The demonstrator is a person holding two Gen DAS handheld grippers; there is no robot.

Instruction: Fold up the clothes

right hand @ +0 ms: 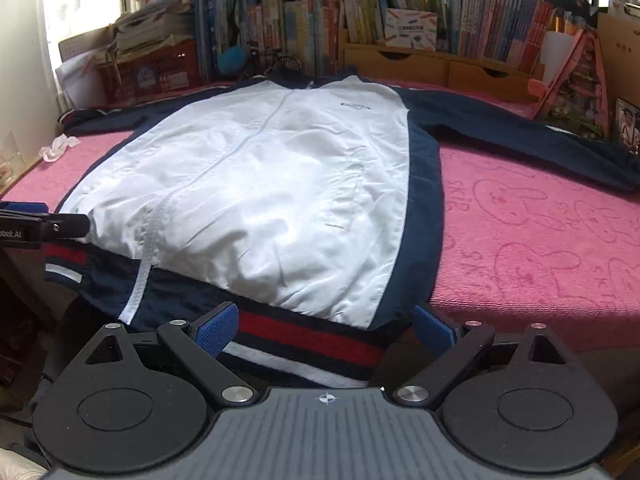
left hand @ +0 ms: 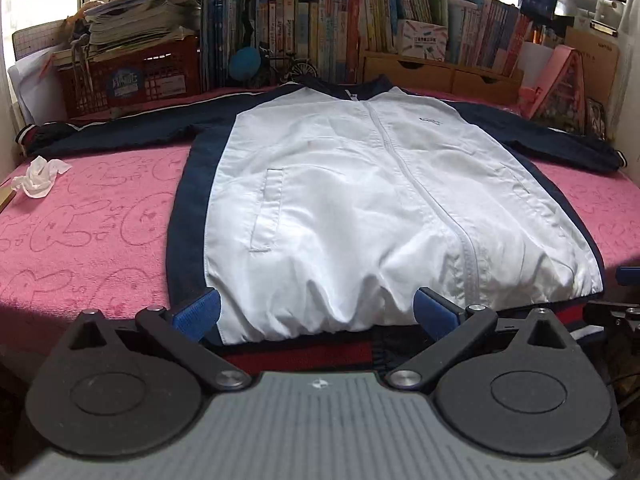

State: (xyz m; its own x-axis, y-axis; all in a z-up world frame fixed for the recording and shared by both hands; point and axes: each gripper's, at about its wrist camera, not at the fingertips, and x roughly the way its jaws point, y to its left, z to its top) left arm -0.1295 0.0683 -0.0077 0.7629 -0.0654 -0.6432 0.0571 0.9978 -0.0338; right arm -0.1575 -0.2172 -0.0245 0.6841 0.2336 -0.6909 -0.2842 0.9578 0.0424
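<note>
A zipped jacket (left hand: 340, 184) lies face up on the pink cloth (left hand: 92, 220). It has a white front, navy sides and navy sleeves spread out to both sides. Its red, white and navy hem band (right hand: 308, 340) hangs over the near edge. My left gripper (left hand: 316, 312) is open at the hem's left half, its blue pads wide apart on either side of the white fabric. My right gripper (right hand: 326, 330) is open too, and the striped band at the jacket's (right hand: 260, 184) right corner lies between its pads without being pinched.
A crumpled white tissue (left hand: 40, 176) lies on the pink cloth (right hand: 540, 240) at far left. Behind the jacket stand a red crate of papers (left hand: 132, 76), a row of books (left hand: 320, 28), wooden drawers (left hand: 440, 72) and a pink bag (left hand: 560, 88).
</note>
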